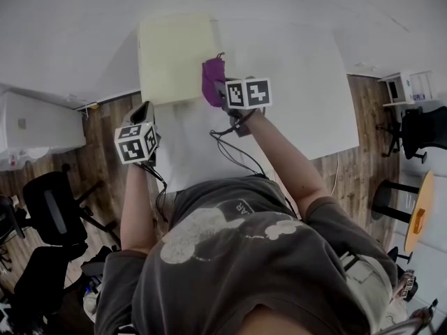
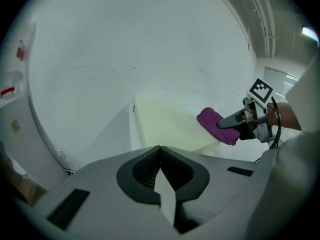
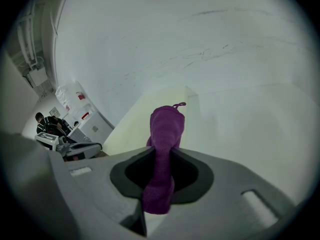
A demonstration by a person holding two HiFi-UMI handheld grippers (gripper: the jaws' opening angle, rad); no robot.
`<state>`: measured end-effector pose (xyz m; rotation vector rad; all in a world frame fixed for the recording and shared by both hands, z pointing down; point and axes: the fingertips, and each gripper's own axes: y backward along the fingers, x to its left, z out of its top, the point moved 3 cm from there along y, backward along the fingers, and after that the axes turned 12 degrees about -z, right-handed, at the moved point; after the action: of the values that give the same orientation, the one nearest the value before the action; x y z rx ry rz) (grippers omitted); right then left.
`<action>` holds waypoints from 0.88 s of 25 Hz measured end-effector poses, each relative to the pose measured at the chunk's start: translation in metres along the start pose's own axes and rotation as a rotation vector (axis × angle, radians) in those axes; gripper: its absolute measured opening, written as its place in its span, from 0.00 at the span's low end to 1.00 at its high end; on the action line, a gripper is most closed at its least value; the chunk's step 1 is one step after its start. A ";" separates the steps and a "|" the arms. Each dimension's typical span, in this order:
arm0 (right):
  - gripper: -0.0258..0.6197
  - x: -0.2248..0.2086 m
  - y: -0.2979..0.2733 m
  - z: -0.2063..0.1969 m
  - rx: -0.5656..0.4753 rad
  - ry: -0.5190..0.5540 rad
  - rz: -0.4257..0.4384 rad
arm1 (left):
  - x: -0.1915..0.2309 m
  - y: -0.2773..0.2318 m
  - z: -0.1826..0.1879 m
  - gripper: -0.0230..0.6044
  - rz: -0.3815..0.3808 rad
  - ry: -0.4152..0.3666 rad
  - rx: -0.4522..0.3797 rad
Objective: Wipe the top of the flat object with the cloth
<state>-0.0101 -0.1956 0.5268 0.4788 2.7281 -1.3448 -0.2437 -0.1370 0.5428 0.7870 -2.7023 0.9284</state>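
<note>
A pale yellow flat board (image 1: 173, 56) lies on the white table (image 1: 300, 82) at its far left. A purple cloth (image 1: 212, 81) rests against the board's near right corner, pinched in my right gripper (image 1: 222, 89). In the right gripper view the cloth (image 3: 165, 139) runs out between the jaws and ends over the board (image 3: 145, 124). My left gripper (image 1: 142, 112) hovers at the table's left edge, jaws shut with nothing between them. From the left gripper view the board (image 2: 167, 124), the cloth (image 2: 216, 125) and the right gripper (image 2: 235, 121) all show ahead.
Black office chairs (image 1: 49, 208) stand on the wood floor at the left. A white cabinet (image 1: 35, 128) sits left of the table. More chairs and a round table (image 1: 419, 211) are at the right. Cables (image 1: 234, 145) trail from the grippers over the table's near side.
</note>
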 end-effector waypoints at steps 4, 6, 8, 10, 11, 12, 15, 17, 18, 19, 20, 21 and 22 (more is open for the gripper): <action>0.16 -0.012 0.004 -0.002 0.000 -0.029 -0.027 | 0.000 0.000 0.000 0.03 0.006 -0.003 -0.001; 0.16 -0.015 0.004 -0.004 0.004 -0.041 -0.039 | 0.000 0.000 0.000 0.03 0.007 -0.005 -0.002; 0.16 -0.018 0.005 -0.007 0.009 -0.048 -0.055 | 0.001 0.000 -0.001 0.03 0.008 -0.006 -0.005; 0.16 -0.020 0.007 -0.010 0.010 -0.057 -0.066 | 0.001 -0.001 -0.001 0.03 0.007 -0.007 -0.005; 0.16 -0.021 0.009 -0.012 0.009 -0.063 -0.070 | 0.001 0.000 -0.001 0.03 0.005 -0.008 -0.005; 0.16 -0.022 0.011 -0.013 0.007 -0.067 -0.075 | 0.000 0.000 0.000 0.03 0.004 -0.010 -0.004; 0.16 -0.025 0.017 -0.016 -0.001 -0.076 -0.093 | -0.002 0.002 0.002 0.03 -0.001 -0.024 -0.012; 0.16 -0.026 0.021 -0.018 -0.006 -0.082 -0.100 | -0.002 0.004 0.003 0.03 0.002 -0.036 -0.021; 0.16 -0.027 0.022 -0.018 -0.008 -0.083 -0.104 | -0.003 0.005 0.004 0.03 0.006 -0.045 -0.024; 0.16 -0.027 0.024 -0.019 -0.010 -0.084 -0.107 | -0.003 0.006 0.005 0.03 0.010 -0.055 -0.027; 0.16 -0.027 0.025 -0.019 -0.013 -0.084 -0.110 | -0.005 0.009 0.006 0.03 0.011 -0.066 -0.031; 0.16 -0.027 0.026 -0.019 -0.018 -0.085 -0.111 | -0.006 0.011 0.008 0.03 0.011 -0.075 -0.037; 0.16 -0.027 0.028 -0.017 -0.024 -0.087 -0.110 | -0.008 0.013 0.010 0.03 0.010 -0.081 -0.046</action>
<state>0.0256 -0.1731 0.5215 0.2652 2.7324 -1.3209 -0.2443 -0.1312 0.5251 0.8196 -2.7884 0.8513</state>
